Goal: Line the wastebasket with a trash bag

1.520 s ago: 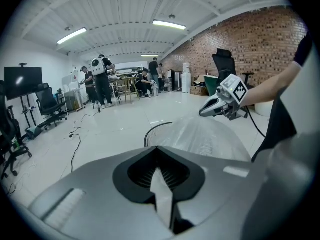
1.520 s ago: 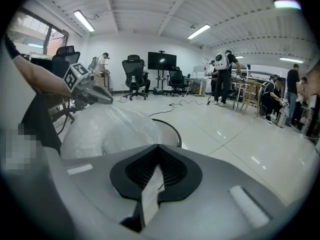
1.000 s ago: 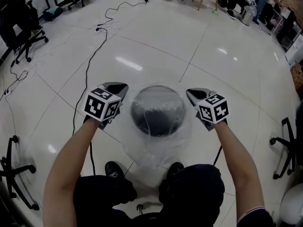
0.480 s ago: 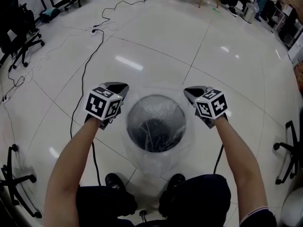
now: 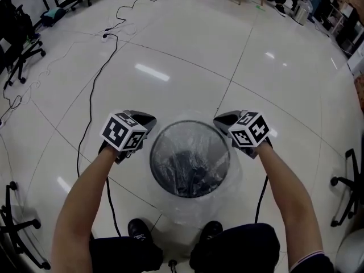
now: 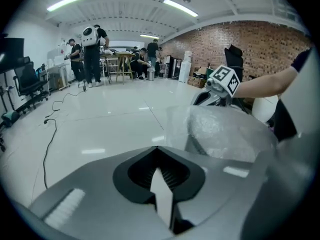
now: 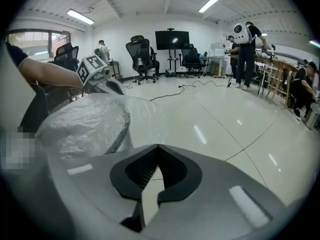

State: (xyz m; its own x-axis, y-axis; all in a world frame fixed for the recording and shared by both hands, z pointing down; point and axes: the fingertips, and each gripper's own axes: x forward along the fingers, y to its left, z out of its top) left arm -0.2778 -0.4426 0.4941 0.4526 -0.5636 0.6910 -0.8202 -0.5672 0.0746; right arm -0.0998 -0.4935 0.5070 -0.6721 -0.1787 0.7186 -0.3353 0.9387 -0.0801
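A round dark wastebasket [image 5: 152,162] stands on the floor between my arms, just ahead of the person's shoes. A clear trash bag [image 5: 190,159] is draped over it, sagging inside and hanging as a skirt around the outside. My left gripper [image 5: 149,119] sits at the rim's left edge and my right gripper [image 5: 219,120] at its right edge. Each is shut on the bag's film. In the left gripper view the closed tips [image 6: 158,148] point past the bag-covered basket [image 6: 225,131]. In the right gripper view the tips [image 7: 158,145] are closed too, with the bag [image 7: 85,124] at left.
A black cable [image 5: 94,90] runs across the white tiled floor at left. Office chairs [image 5: 23,47] stand far left, with chair bases at lower left [image 5: 11,226] and right [image 5: 348,181]. People [image 6: 92,46] stand by tables far off. Shoes [image 5: 139,230] sit close to the basket.
Both grippers have come down and toward the person with the bag. Its mouth, which was held above the basket, now sits around the rim, and the film sags inside.
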